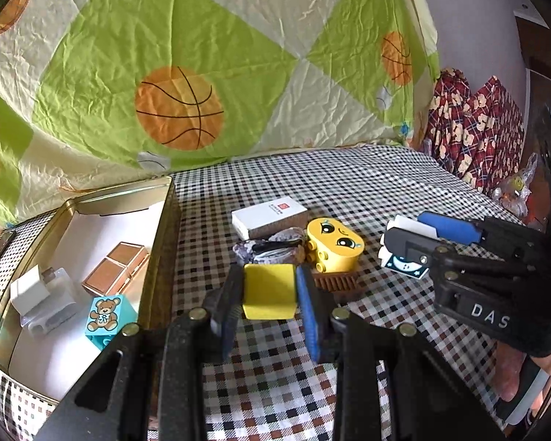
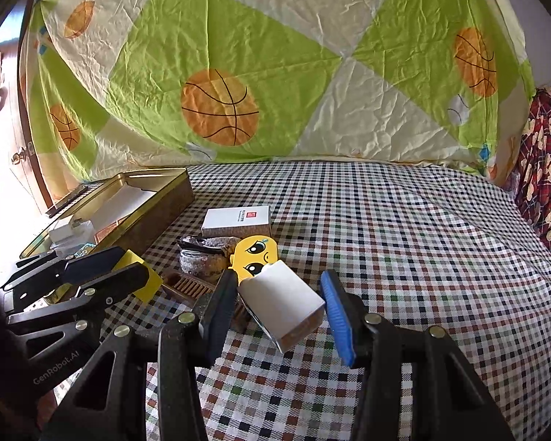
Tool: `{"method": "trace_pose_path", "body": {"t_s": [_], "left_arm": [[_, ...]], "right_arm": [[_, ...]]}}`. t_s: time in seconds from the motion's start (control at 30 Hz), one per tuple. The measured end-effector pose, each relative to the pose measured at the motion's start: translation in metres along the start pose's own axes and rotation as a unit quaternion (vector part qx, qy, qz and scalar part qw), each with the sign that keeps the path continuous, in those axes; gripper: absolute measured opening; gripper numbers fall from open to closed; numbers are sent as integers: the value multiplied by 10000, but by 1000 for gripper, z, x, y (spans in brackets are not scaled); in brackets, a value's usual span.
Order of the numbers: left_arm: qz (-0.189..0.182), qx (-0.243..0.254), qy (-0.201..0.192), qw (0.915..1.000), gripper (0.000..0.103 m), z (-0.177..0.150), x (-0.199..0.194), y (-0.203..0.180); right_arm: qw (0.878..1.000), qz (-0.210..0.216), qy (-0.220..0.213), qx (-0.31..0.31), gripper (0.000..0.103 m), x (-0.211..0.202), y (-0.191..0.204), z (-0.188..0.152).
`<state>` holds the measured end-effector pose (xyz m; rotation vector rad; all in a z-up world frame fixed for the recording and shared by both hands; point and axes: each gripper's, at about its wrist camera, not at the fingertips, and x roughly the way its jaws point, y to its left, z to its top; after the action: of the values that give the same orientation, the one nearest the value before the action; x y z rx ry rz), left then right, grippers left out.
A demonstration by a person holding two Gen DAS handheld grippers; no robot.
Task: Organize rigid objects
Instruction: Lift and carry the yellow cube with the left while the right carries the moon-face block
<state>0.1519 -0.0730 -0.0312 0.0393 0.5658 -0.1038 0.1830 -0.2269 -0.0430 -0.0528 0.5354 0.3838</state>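
Observation:
My left gripper (image 1: 268, 272) is shut on a plain yellow block (image 1: 270, 292), held above the checked cloth just right of the gold tin (image 1: 165, 217). The right wrist view shows the same gripper (image 2: 134, 261) and yellow block (image 2: 145, 284) at the left. My right gripper (image 2: 278, 275) is shut on a white block (image 2: 283, 299), tilted between the pads. From the left wrist view that gripper (image 1: 404, 228) is at the right, and the white block (image 1: 404, 262) shows a moon-face side. A yellow face block (image 1: 334, 244) lies between the two grippers.
The open tin holds a teddy-bear block (image 1: 106, 318), a white part (image 1: 40, 301) and brown tiles (image 1: 115, 268). A white box (image 1: 268, 217), a purple-grey lump (image 1: 268, 250) and a brown comb (image 1: 336, 283) lie on the cloth. A basketball-print quilt (image 1: 180, 106) rises behind.

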Motion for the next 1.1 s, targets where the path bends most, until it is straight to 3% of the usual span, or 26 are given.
{"method": "trace_pose_path", "body": {"t_s": [1.1], "left_arm": [[291, -244, -826, 9959, 29, -5, -30, 4]], "right_arm": [[9973, -228, -692, -20, 50, -25, 1, -3]]}}
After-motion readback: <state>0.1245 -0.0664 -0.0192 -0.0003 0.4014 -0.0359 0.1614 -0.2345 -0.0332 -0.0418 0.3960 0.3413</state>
